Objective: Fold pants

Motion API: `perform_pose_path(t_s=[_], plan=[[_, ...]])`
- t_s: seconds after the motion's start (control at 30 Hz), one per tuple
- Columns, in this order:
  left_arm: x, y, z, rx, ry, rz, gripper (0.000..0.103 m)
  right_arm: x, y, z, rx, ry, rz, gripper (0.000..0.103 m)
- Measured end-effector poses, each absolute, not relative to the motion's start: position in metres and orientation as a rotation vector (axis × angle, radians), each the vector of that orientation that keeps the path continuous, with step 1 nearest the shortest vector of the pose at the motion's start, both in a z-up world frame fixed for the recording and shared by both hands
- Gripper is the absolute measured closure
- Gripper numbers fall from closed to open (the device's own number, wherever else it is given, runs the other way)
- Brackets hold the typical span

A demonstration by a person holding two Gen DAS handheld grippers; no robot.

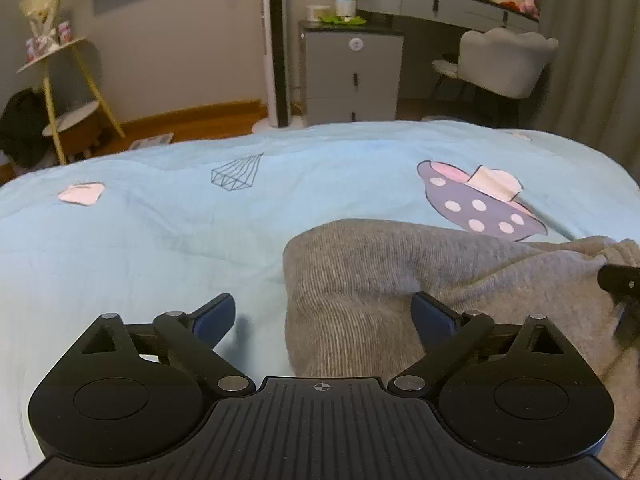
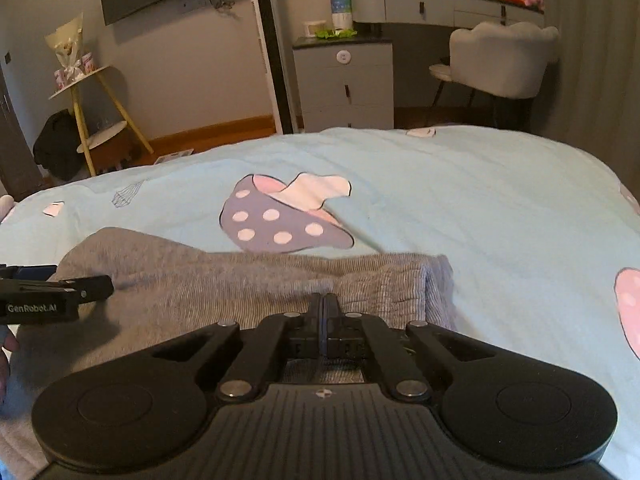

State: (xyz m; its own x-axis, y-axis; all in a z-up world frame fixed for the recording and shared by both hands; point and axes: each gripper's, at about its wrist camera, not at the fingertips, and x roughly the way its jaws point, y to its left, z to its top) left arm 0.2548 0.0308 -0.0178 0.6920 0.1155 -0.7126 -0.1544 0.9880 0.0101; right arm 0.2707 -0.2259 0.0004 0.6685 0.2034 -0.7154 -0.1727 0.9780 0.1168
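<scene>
Grey ribbed pants [image 1: 384, 272] lie on a light blue bedspread [image 1: 160, 232]. My left gripper [image 1: 324, 316] is open and straddles the pants' left edge, one finger on the bedspread, the other on the cloth. In the right wrist view the pants [image 2: 224, 280] stretch across the bed, with a folded end at the right. My right gripper [image 2: 324, 308] is shut, its fingers pressed together low over the pants; whether cloth is pinched between them is hidden. The left gripper shows at the left of the right wrist view [image 2: 60, 284]. The right gripper's tip shows at the right edge of the left wrist view [image 1: 620, 280].
The bedspread [image 2: 480, 200] has a purple spotted print [image 2: 280, 220]. Beyond the bed stand a grey drawer cabinet [image 1: 352, 76], a vanity desk [image 1: 440, 4], a grey chair [image 1: 500, 60], a yellow-legged shelf stand [image 1: 68, 92] and a white tower fan [image 1: 276, 40].
</scene>
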Motion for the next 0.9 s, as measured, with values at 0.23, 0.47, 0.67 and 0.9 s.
perform_pose_path(t_s=[0.23,0.47,0.67,0.9], plan=[[0.202,0.038,0.005,-0.181,0.791,0.092,0.017,0.212,-0.244,0.021,0.189,0.783,0.278,0.093],[0.143,0.002,-0.020,-0.078,0.806,0.101,0.009,0.149,-0.244,0.005,0.008,0.742,0.244,0.088],[0.131,-0.003,-0.007,-0.084,0.836,0.139,0.007,0.149,-0.236,0.011,-0.031,0.758,0.208,0.087],[0.086,-0.002,-0.007,-0.112,0.803,0.114,0.006,0.106,-0.249,0.012,0.052,0.790,0.197,0.074]])
